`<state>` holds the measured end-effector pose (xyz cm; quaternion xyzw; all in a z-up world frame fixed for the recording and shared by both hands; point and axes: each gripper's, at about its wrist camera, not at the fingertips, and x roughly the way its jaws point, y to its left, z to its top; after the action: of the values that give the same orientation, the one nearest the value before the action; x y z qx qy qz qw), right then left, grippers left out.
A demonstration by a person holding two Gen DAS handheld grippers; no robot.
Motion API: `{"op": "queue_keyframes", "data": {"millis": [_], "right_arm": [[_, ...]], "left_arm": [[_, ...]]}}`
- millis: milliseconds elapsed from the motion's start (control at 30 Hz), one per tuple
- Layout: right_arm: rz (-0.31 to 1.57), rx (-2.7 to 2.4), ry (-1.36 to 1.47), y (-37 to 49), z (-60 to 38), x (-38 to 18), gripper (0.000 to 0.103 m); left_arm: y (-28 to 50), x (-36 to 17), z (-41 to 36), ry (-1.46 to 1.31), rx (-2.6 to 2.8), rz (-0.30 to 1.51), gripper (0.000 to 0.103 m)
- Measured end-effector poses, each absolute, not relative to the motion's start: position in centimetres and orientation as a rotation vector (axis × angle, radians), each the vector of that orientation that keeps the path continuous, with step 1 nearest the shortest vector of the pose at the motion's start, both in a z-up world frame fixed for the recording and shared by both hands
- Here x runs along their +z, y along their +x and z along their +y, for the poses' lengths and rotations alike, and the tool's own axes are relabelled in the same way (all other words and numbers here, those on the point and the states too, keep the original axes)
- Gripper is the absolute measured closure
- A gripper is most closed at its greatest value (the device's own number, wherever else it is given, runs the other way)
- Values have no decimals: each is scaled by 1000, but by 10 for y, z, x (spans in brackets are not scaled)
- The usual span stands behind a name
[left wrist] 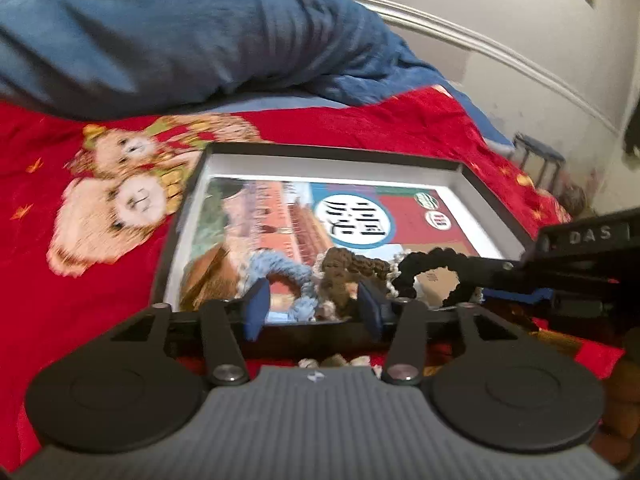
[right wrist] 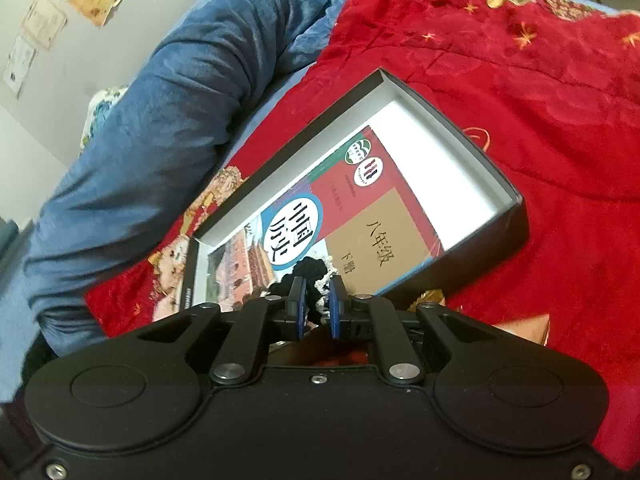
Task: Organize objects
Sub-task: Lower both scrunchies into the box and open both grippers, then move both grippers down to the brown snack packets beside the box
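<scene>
A shallow black box [left wrist: 476, 188] with white inner walls lies on the red bedspread and holds a textbook [left wrist: 288, 216]. On the book near the box's front edge lie a blue scrunchie [left wrist: 288, 276] and a brown scrunchie [left wrist: 340, 276]. My left gripper [left wrist: 316, 308] is open just above them, holding nothing. My right gripper [right wrist: 318, 308] is shut on a black scrunchie [right wrist: 310, 276] and holds it over the book [right wrist: 360, 216] inside the box [right wrist: 516, 220]. The black scrunchie also shows in the left wrist view [left wrist: 432, 276], with the right gripper's fingers [left wrist: 516, 276] coming in from the right.
The red bedspread [left wrist: 100, 280] has a teddy bear pattern [left wrist: 120, 200]. A rolled blue quilt [left wrist: 180, 40] lies behind the box against the wall. A small stool [left wrist: 536, 156] stands beyond the bed at the right.
</scene>
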<state>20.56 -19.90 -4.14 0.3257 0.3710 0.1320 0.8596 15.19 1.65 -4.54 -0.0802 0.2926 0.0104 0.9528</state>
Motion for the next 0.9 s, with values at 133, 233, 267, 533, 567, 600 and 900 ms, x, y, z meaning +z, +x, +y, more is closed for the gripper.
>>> {"op": "queue_keyframes", "data": {"millis": [133,233,267,533,567,600,900], "right_arm": [[728,278,630,186,-197,-17,42],[662,320,591,163,-194,2,43],[647,329,573,155,-193,7,43],[628,316,593,111,-211,25,43],[619,315,600,107,-214,27,43],[612,313,602,106,-218,29,42],[552,280,665,91,-246,38,40]], "left_arm": [[130,-33,24,-178,36,573,32],[111,-23,29,-219,46,544,27],[104,-21,31,-239,57,531,25],[64,-19,21,-294,99,521,21],[60,-20,17,-290,98,521,20],[56,-20,13,-284,93,523,19],[45,-11,-33,-91,-28,563,16]]}}
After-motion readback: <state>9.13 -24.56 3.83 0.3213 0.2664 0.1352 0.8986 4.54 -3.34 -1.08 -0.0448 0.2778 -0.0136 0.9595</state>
